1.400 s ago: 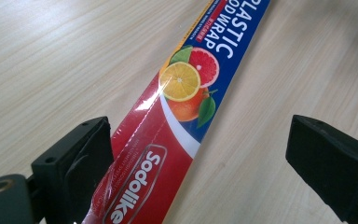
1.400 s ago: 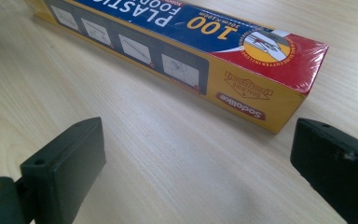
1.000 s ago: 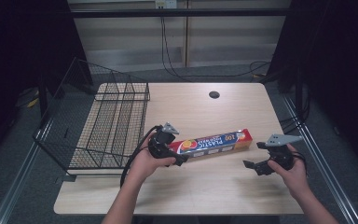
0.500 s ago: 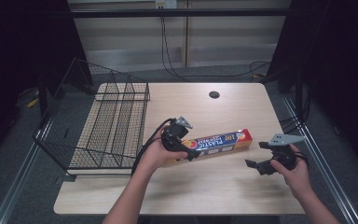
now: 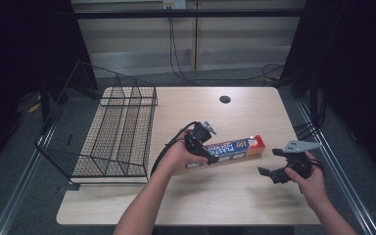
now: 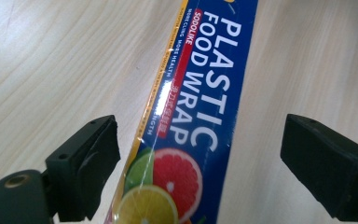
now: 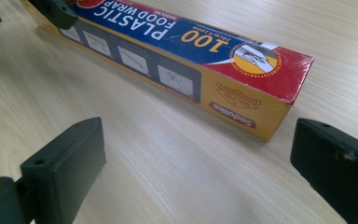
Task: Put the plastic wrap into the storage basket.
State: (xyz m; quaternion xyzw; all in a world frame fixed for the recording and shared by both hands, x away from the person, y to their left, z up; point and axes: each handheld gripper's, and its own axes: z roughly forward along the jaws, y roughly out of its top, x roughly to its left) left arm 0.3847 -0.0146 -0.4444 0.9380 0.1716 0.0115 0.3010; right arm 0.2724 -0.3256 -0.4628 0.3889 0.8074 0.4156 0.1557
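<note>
Pale wooden counter [image 5: 235, 196]: long blue-and-yellow cardboard plastic-wrap box [image 5: 235, 148] lies there, left gripper [image 5: 206, 155] over its near end, right gripper [image 5: 273, 172] apart. Left gripper view: fingers [image 6: 86, 161] wide, just been closing, box [image 6: 196, 112] between, ungripped. Right gripper view: fingers [image 7: 65, 158] wide, box [image 7: 186, 51] beyond them; lifting remains.

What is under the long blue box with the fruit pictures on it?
The plastic wrap box lies flat on the wooden table. Light wood shows all around it, but the patch right beneath it is covered. The left gripper has its open jaws either side of it.
</note>
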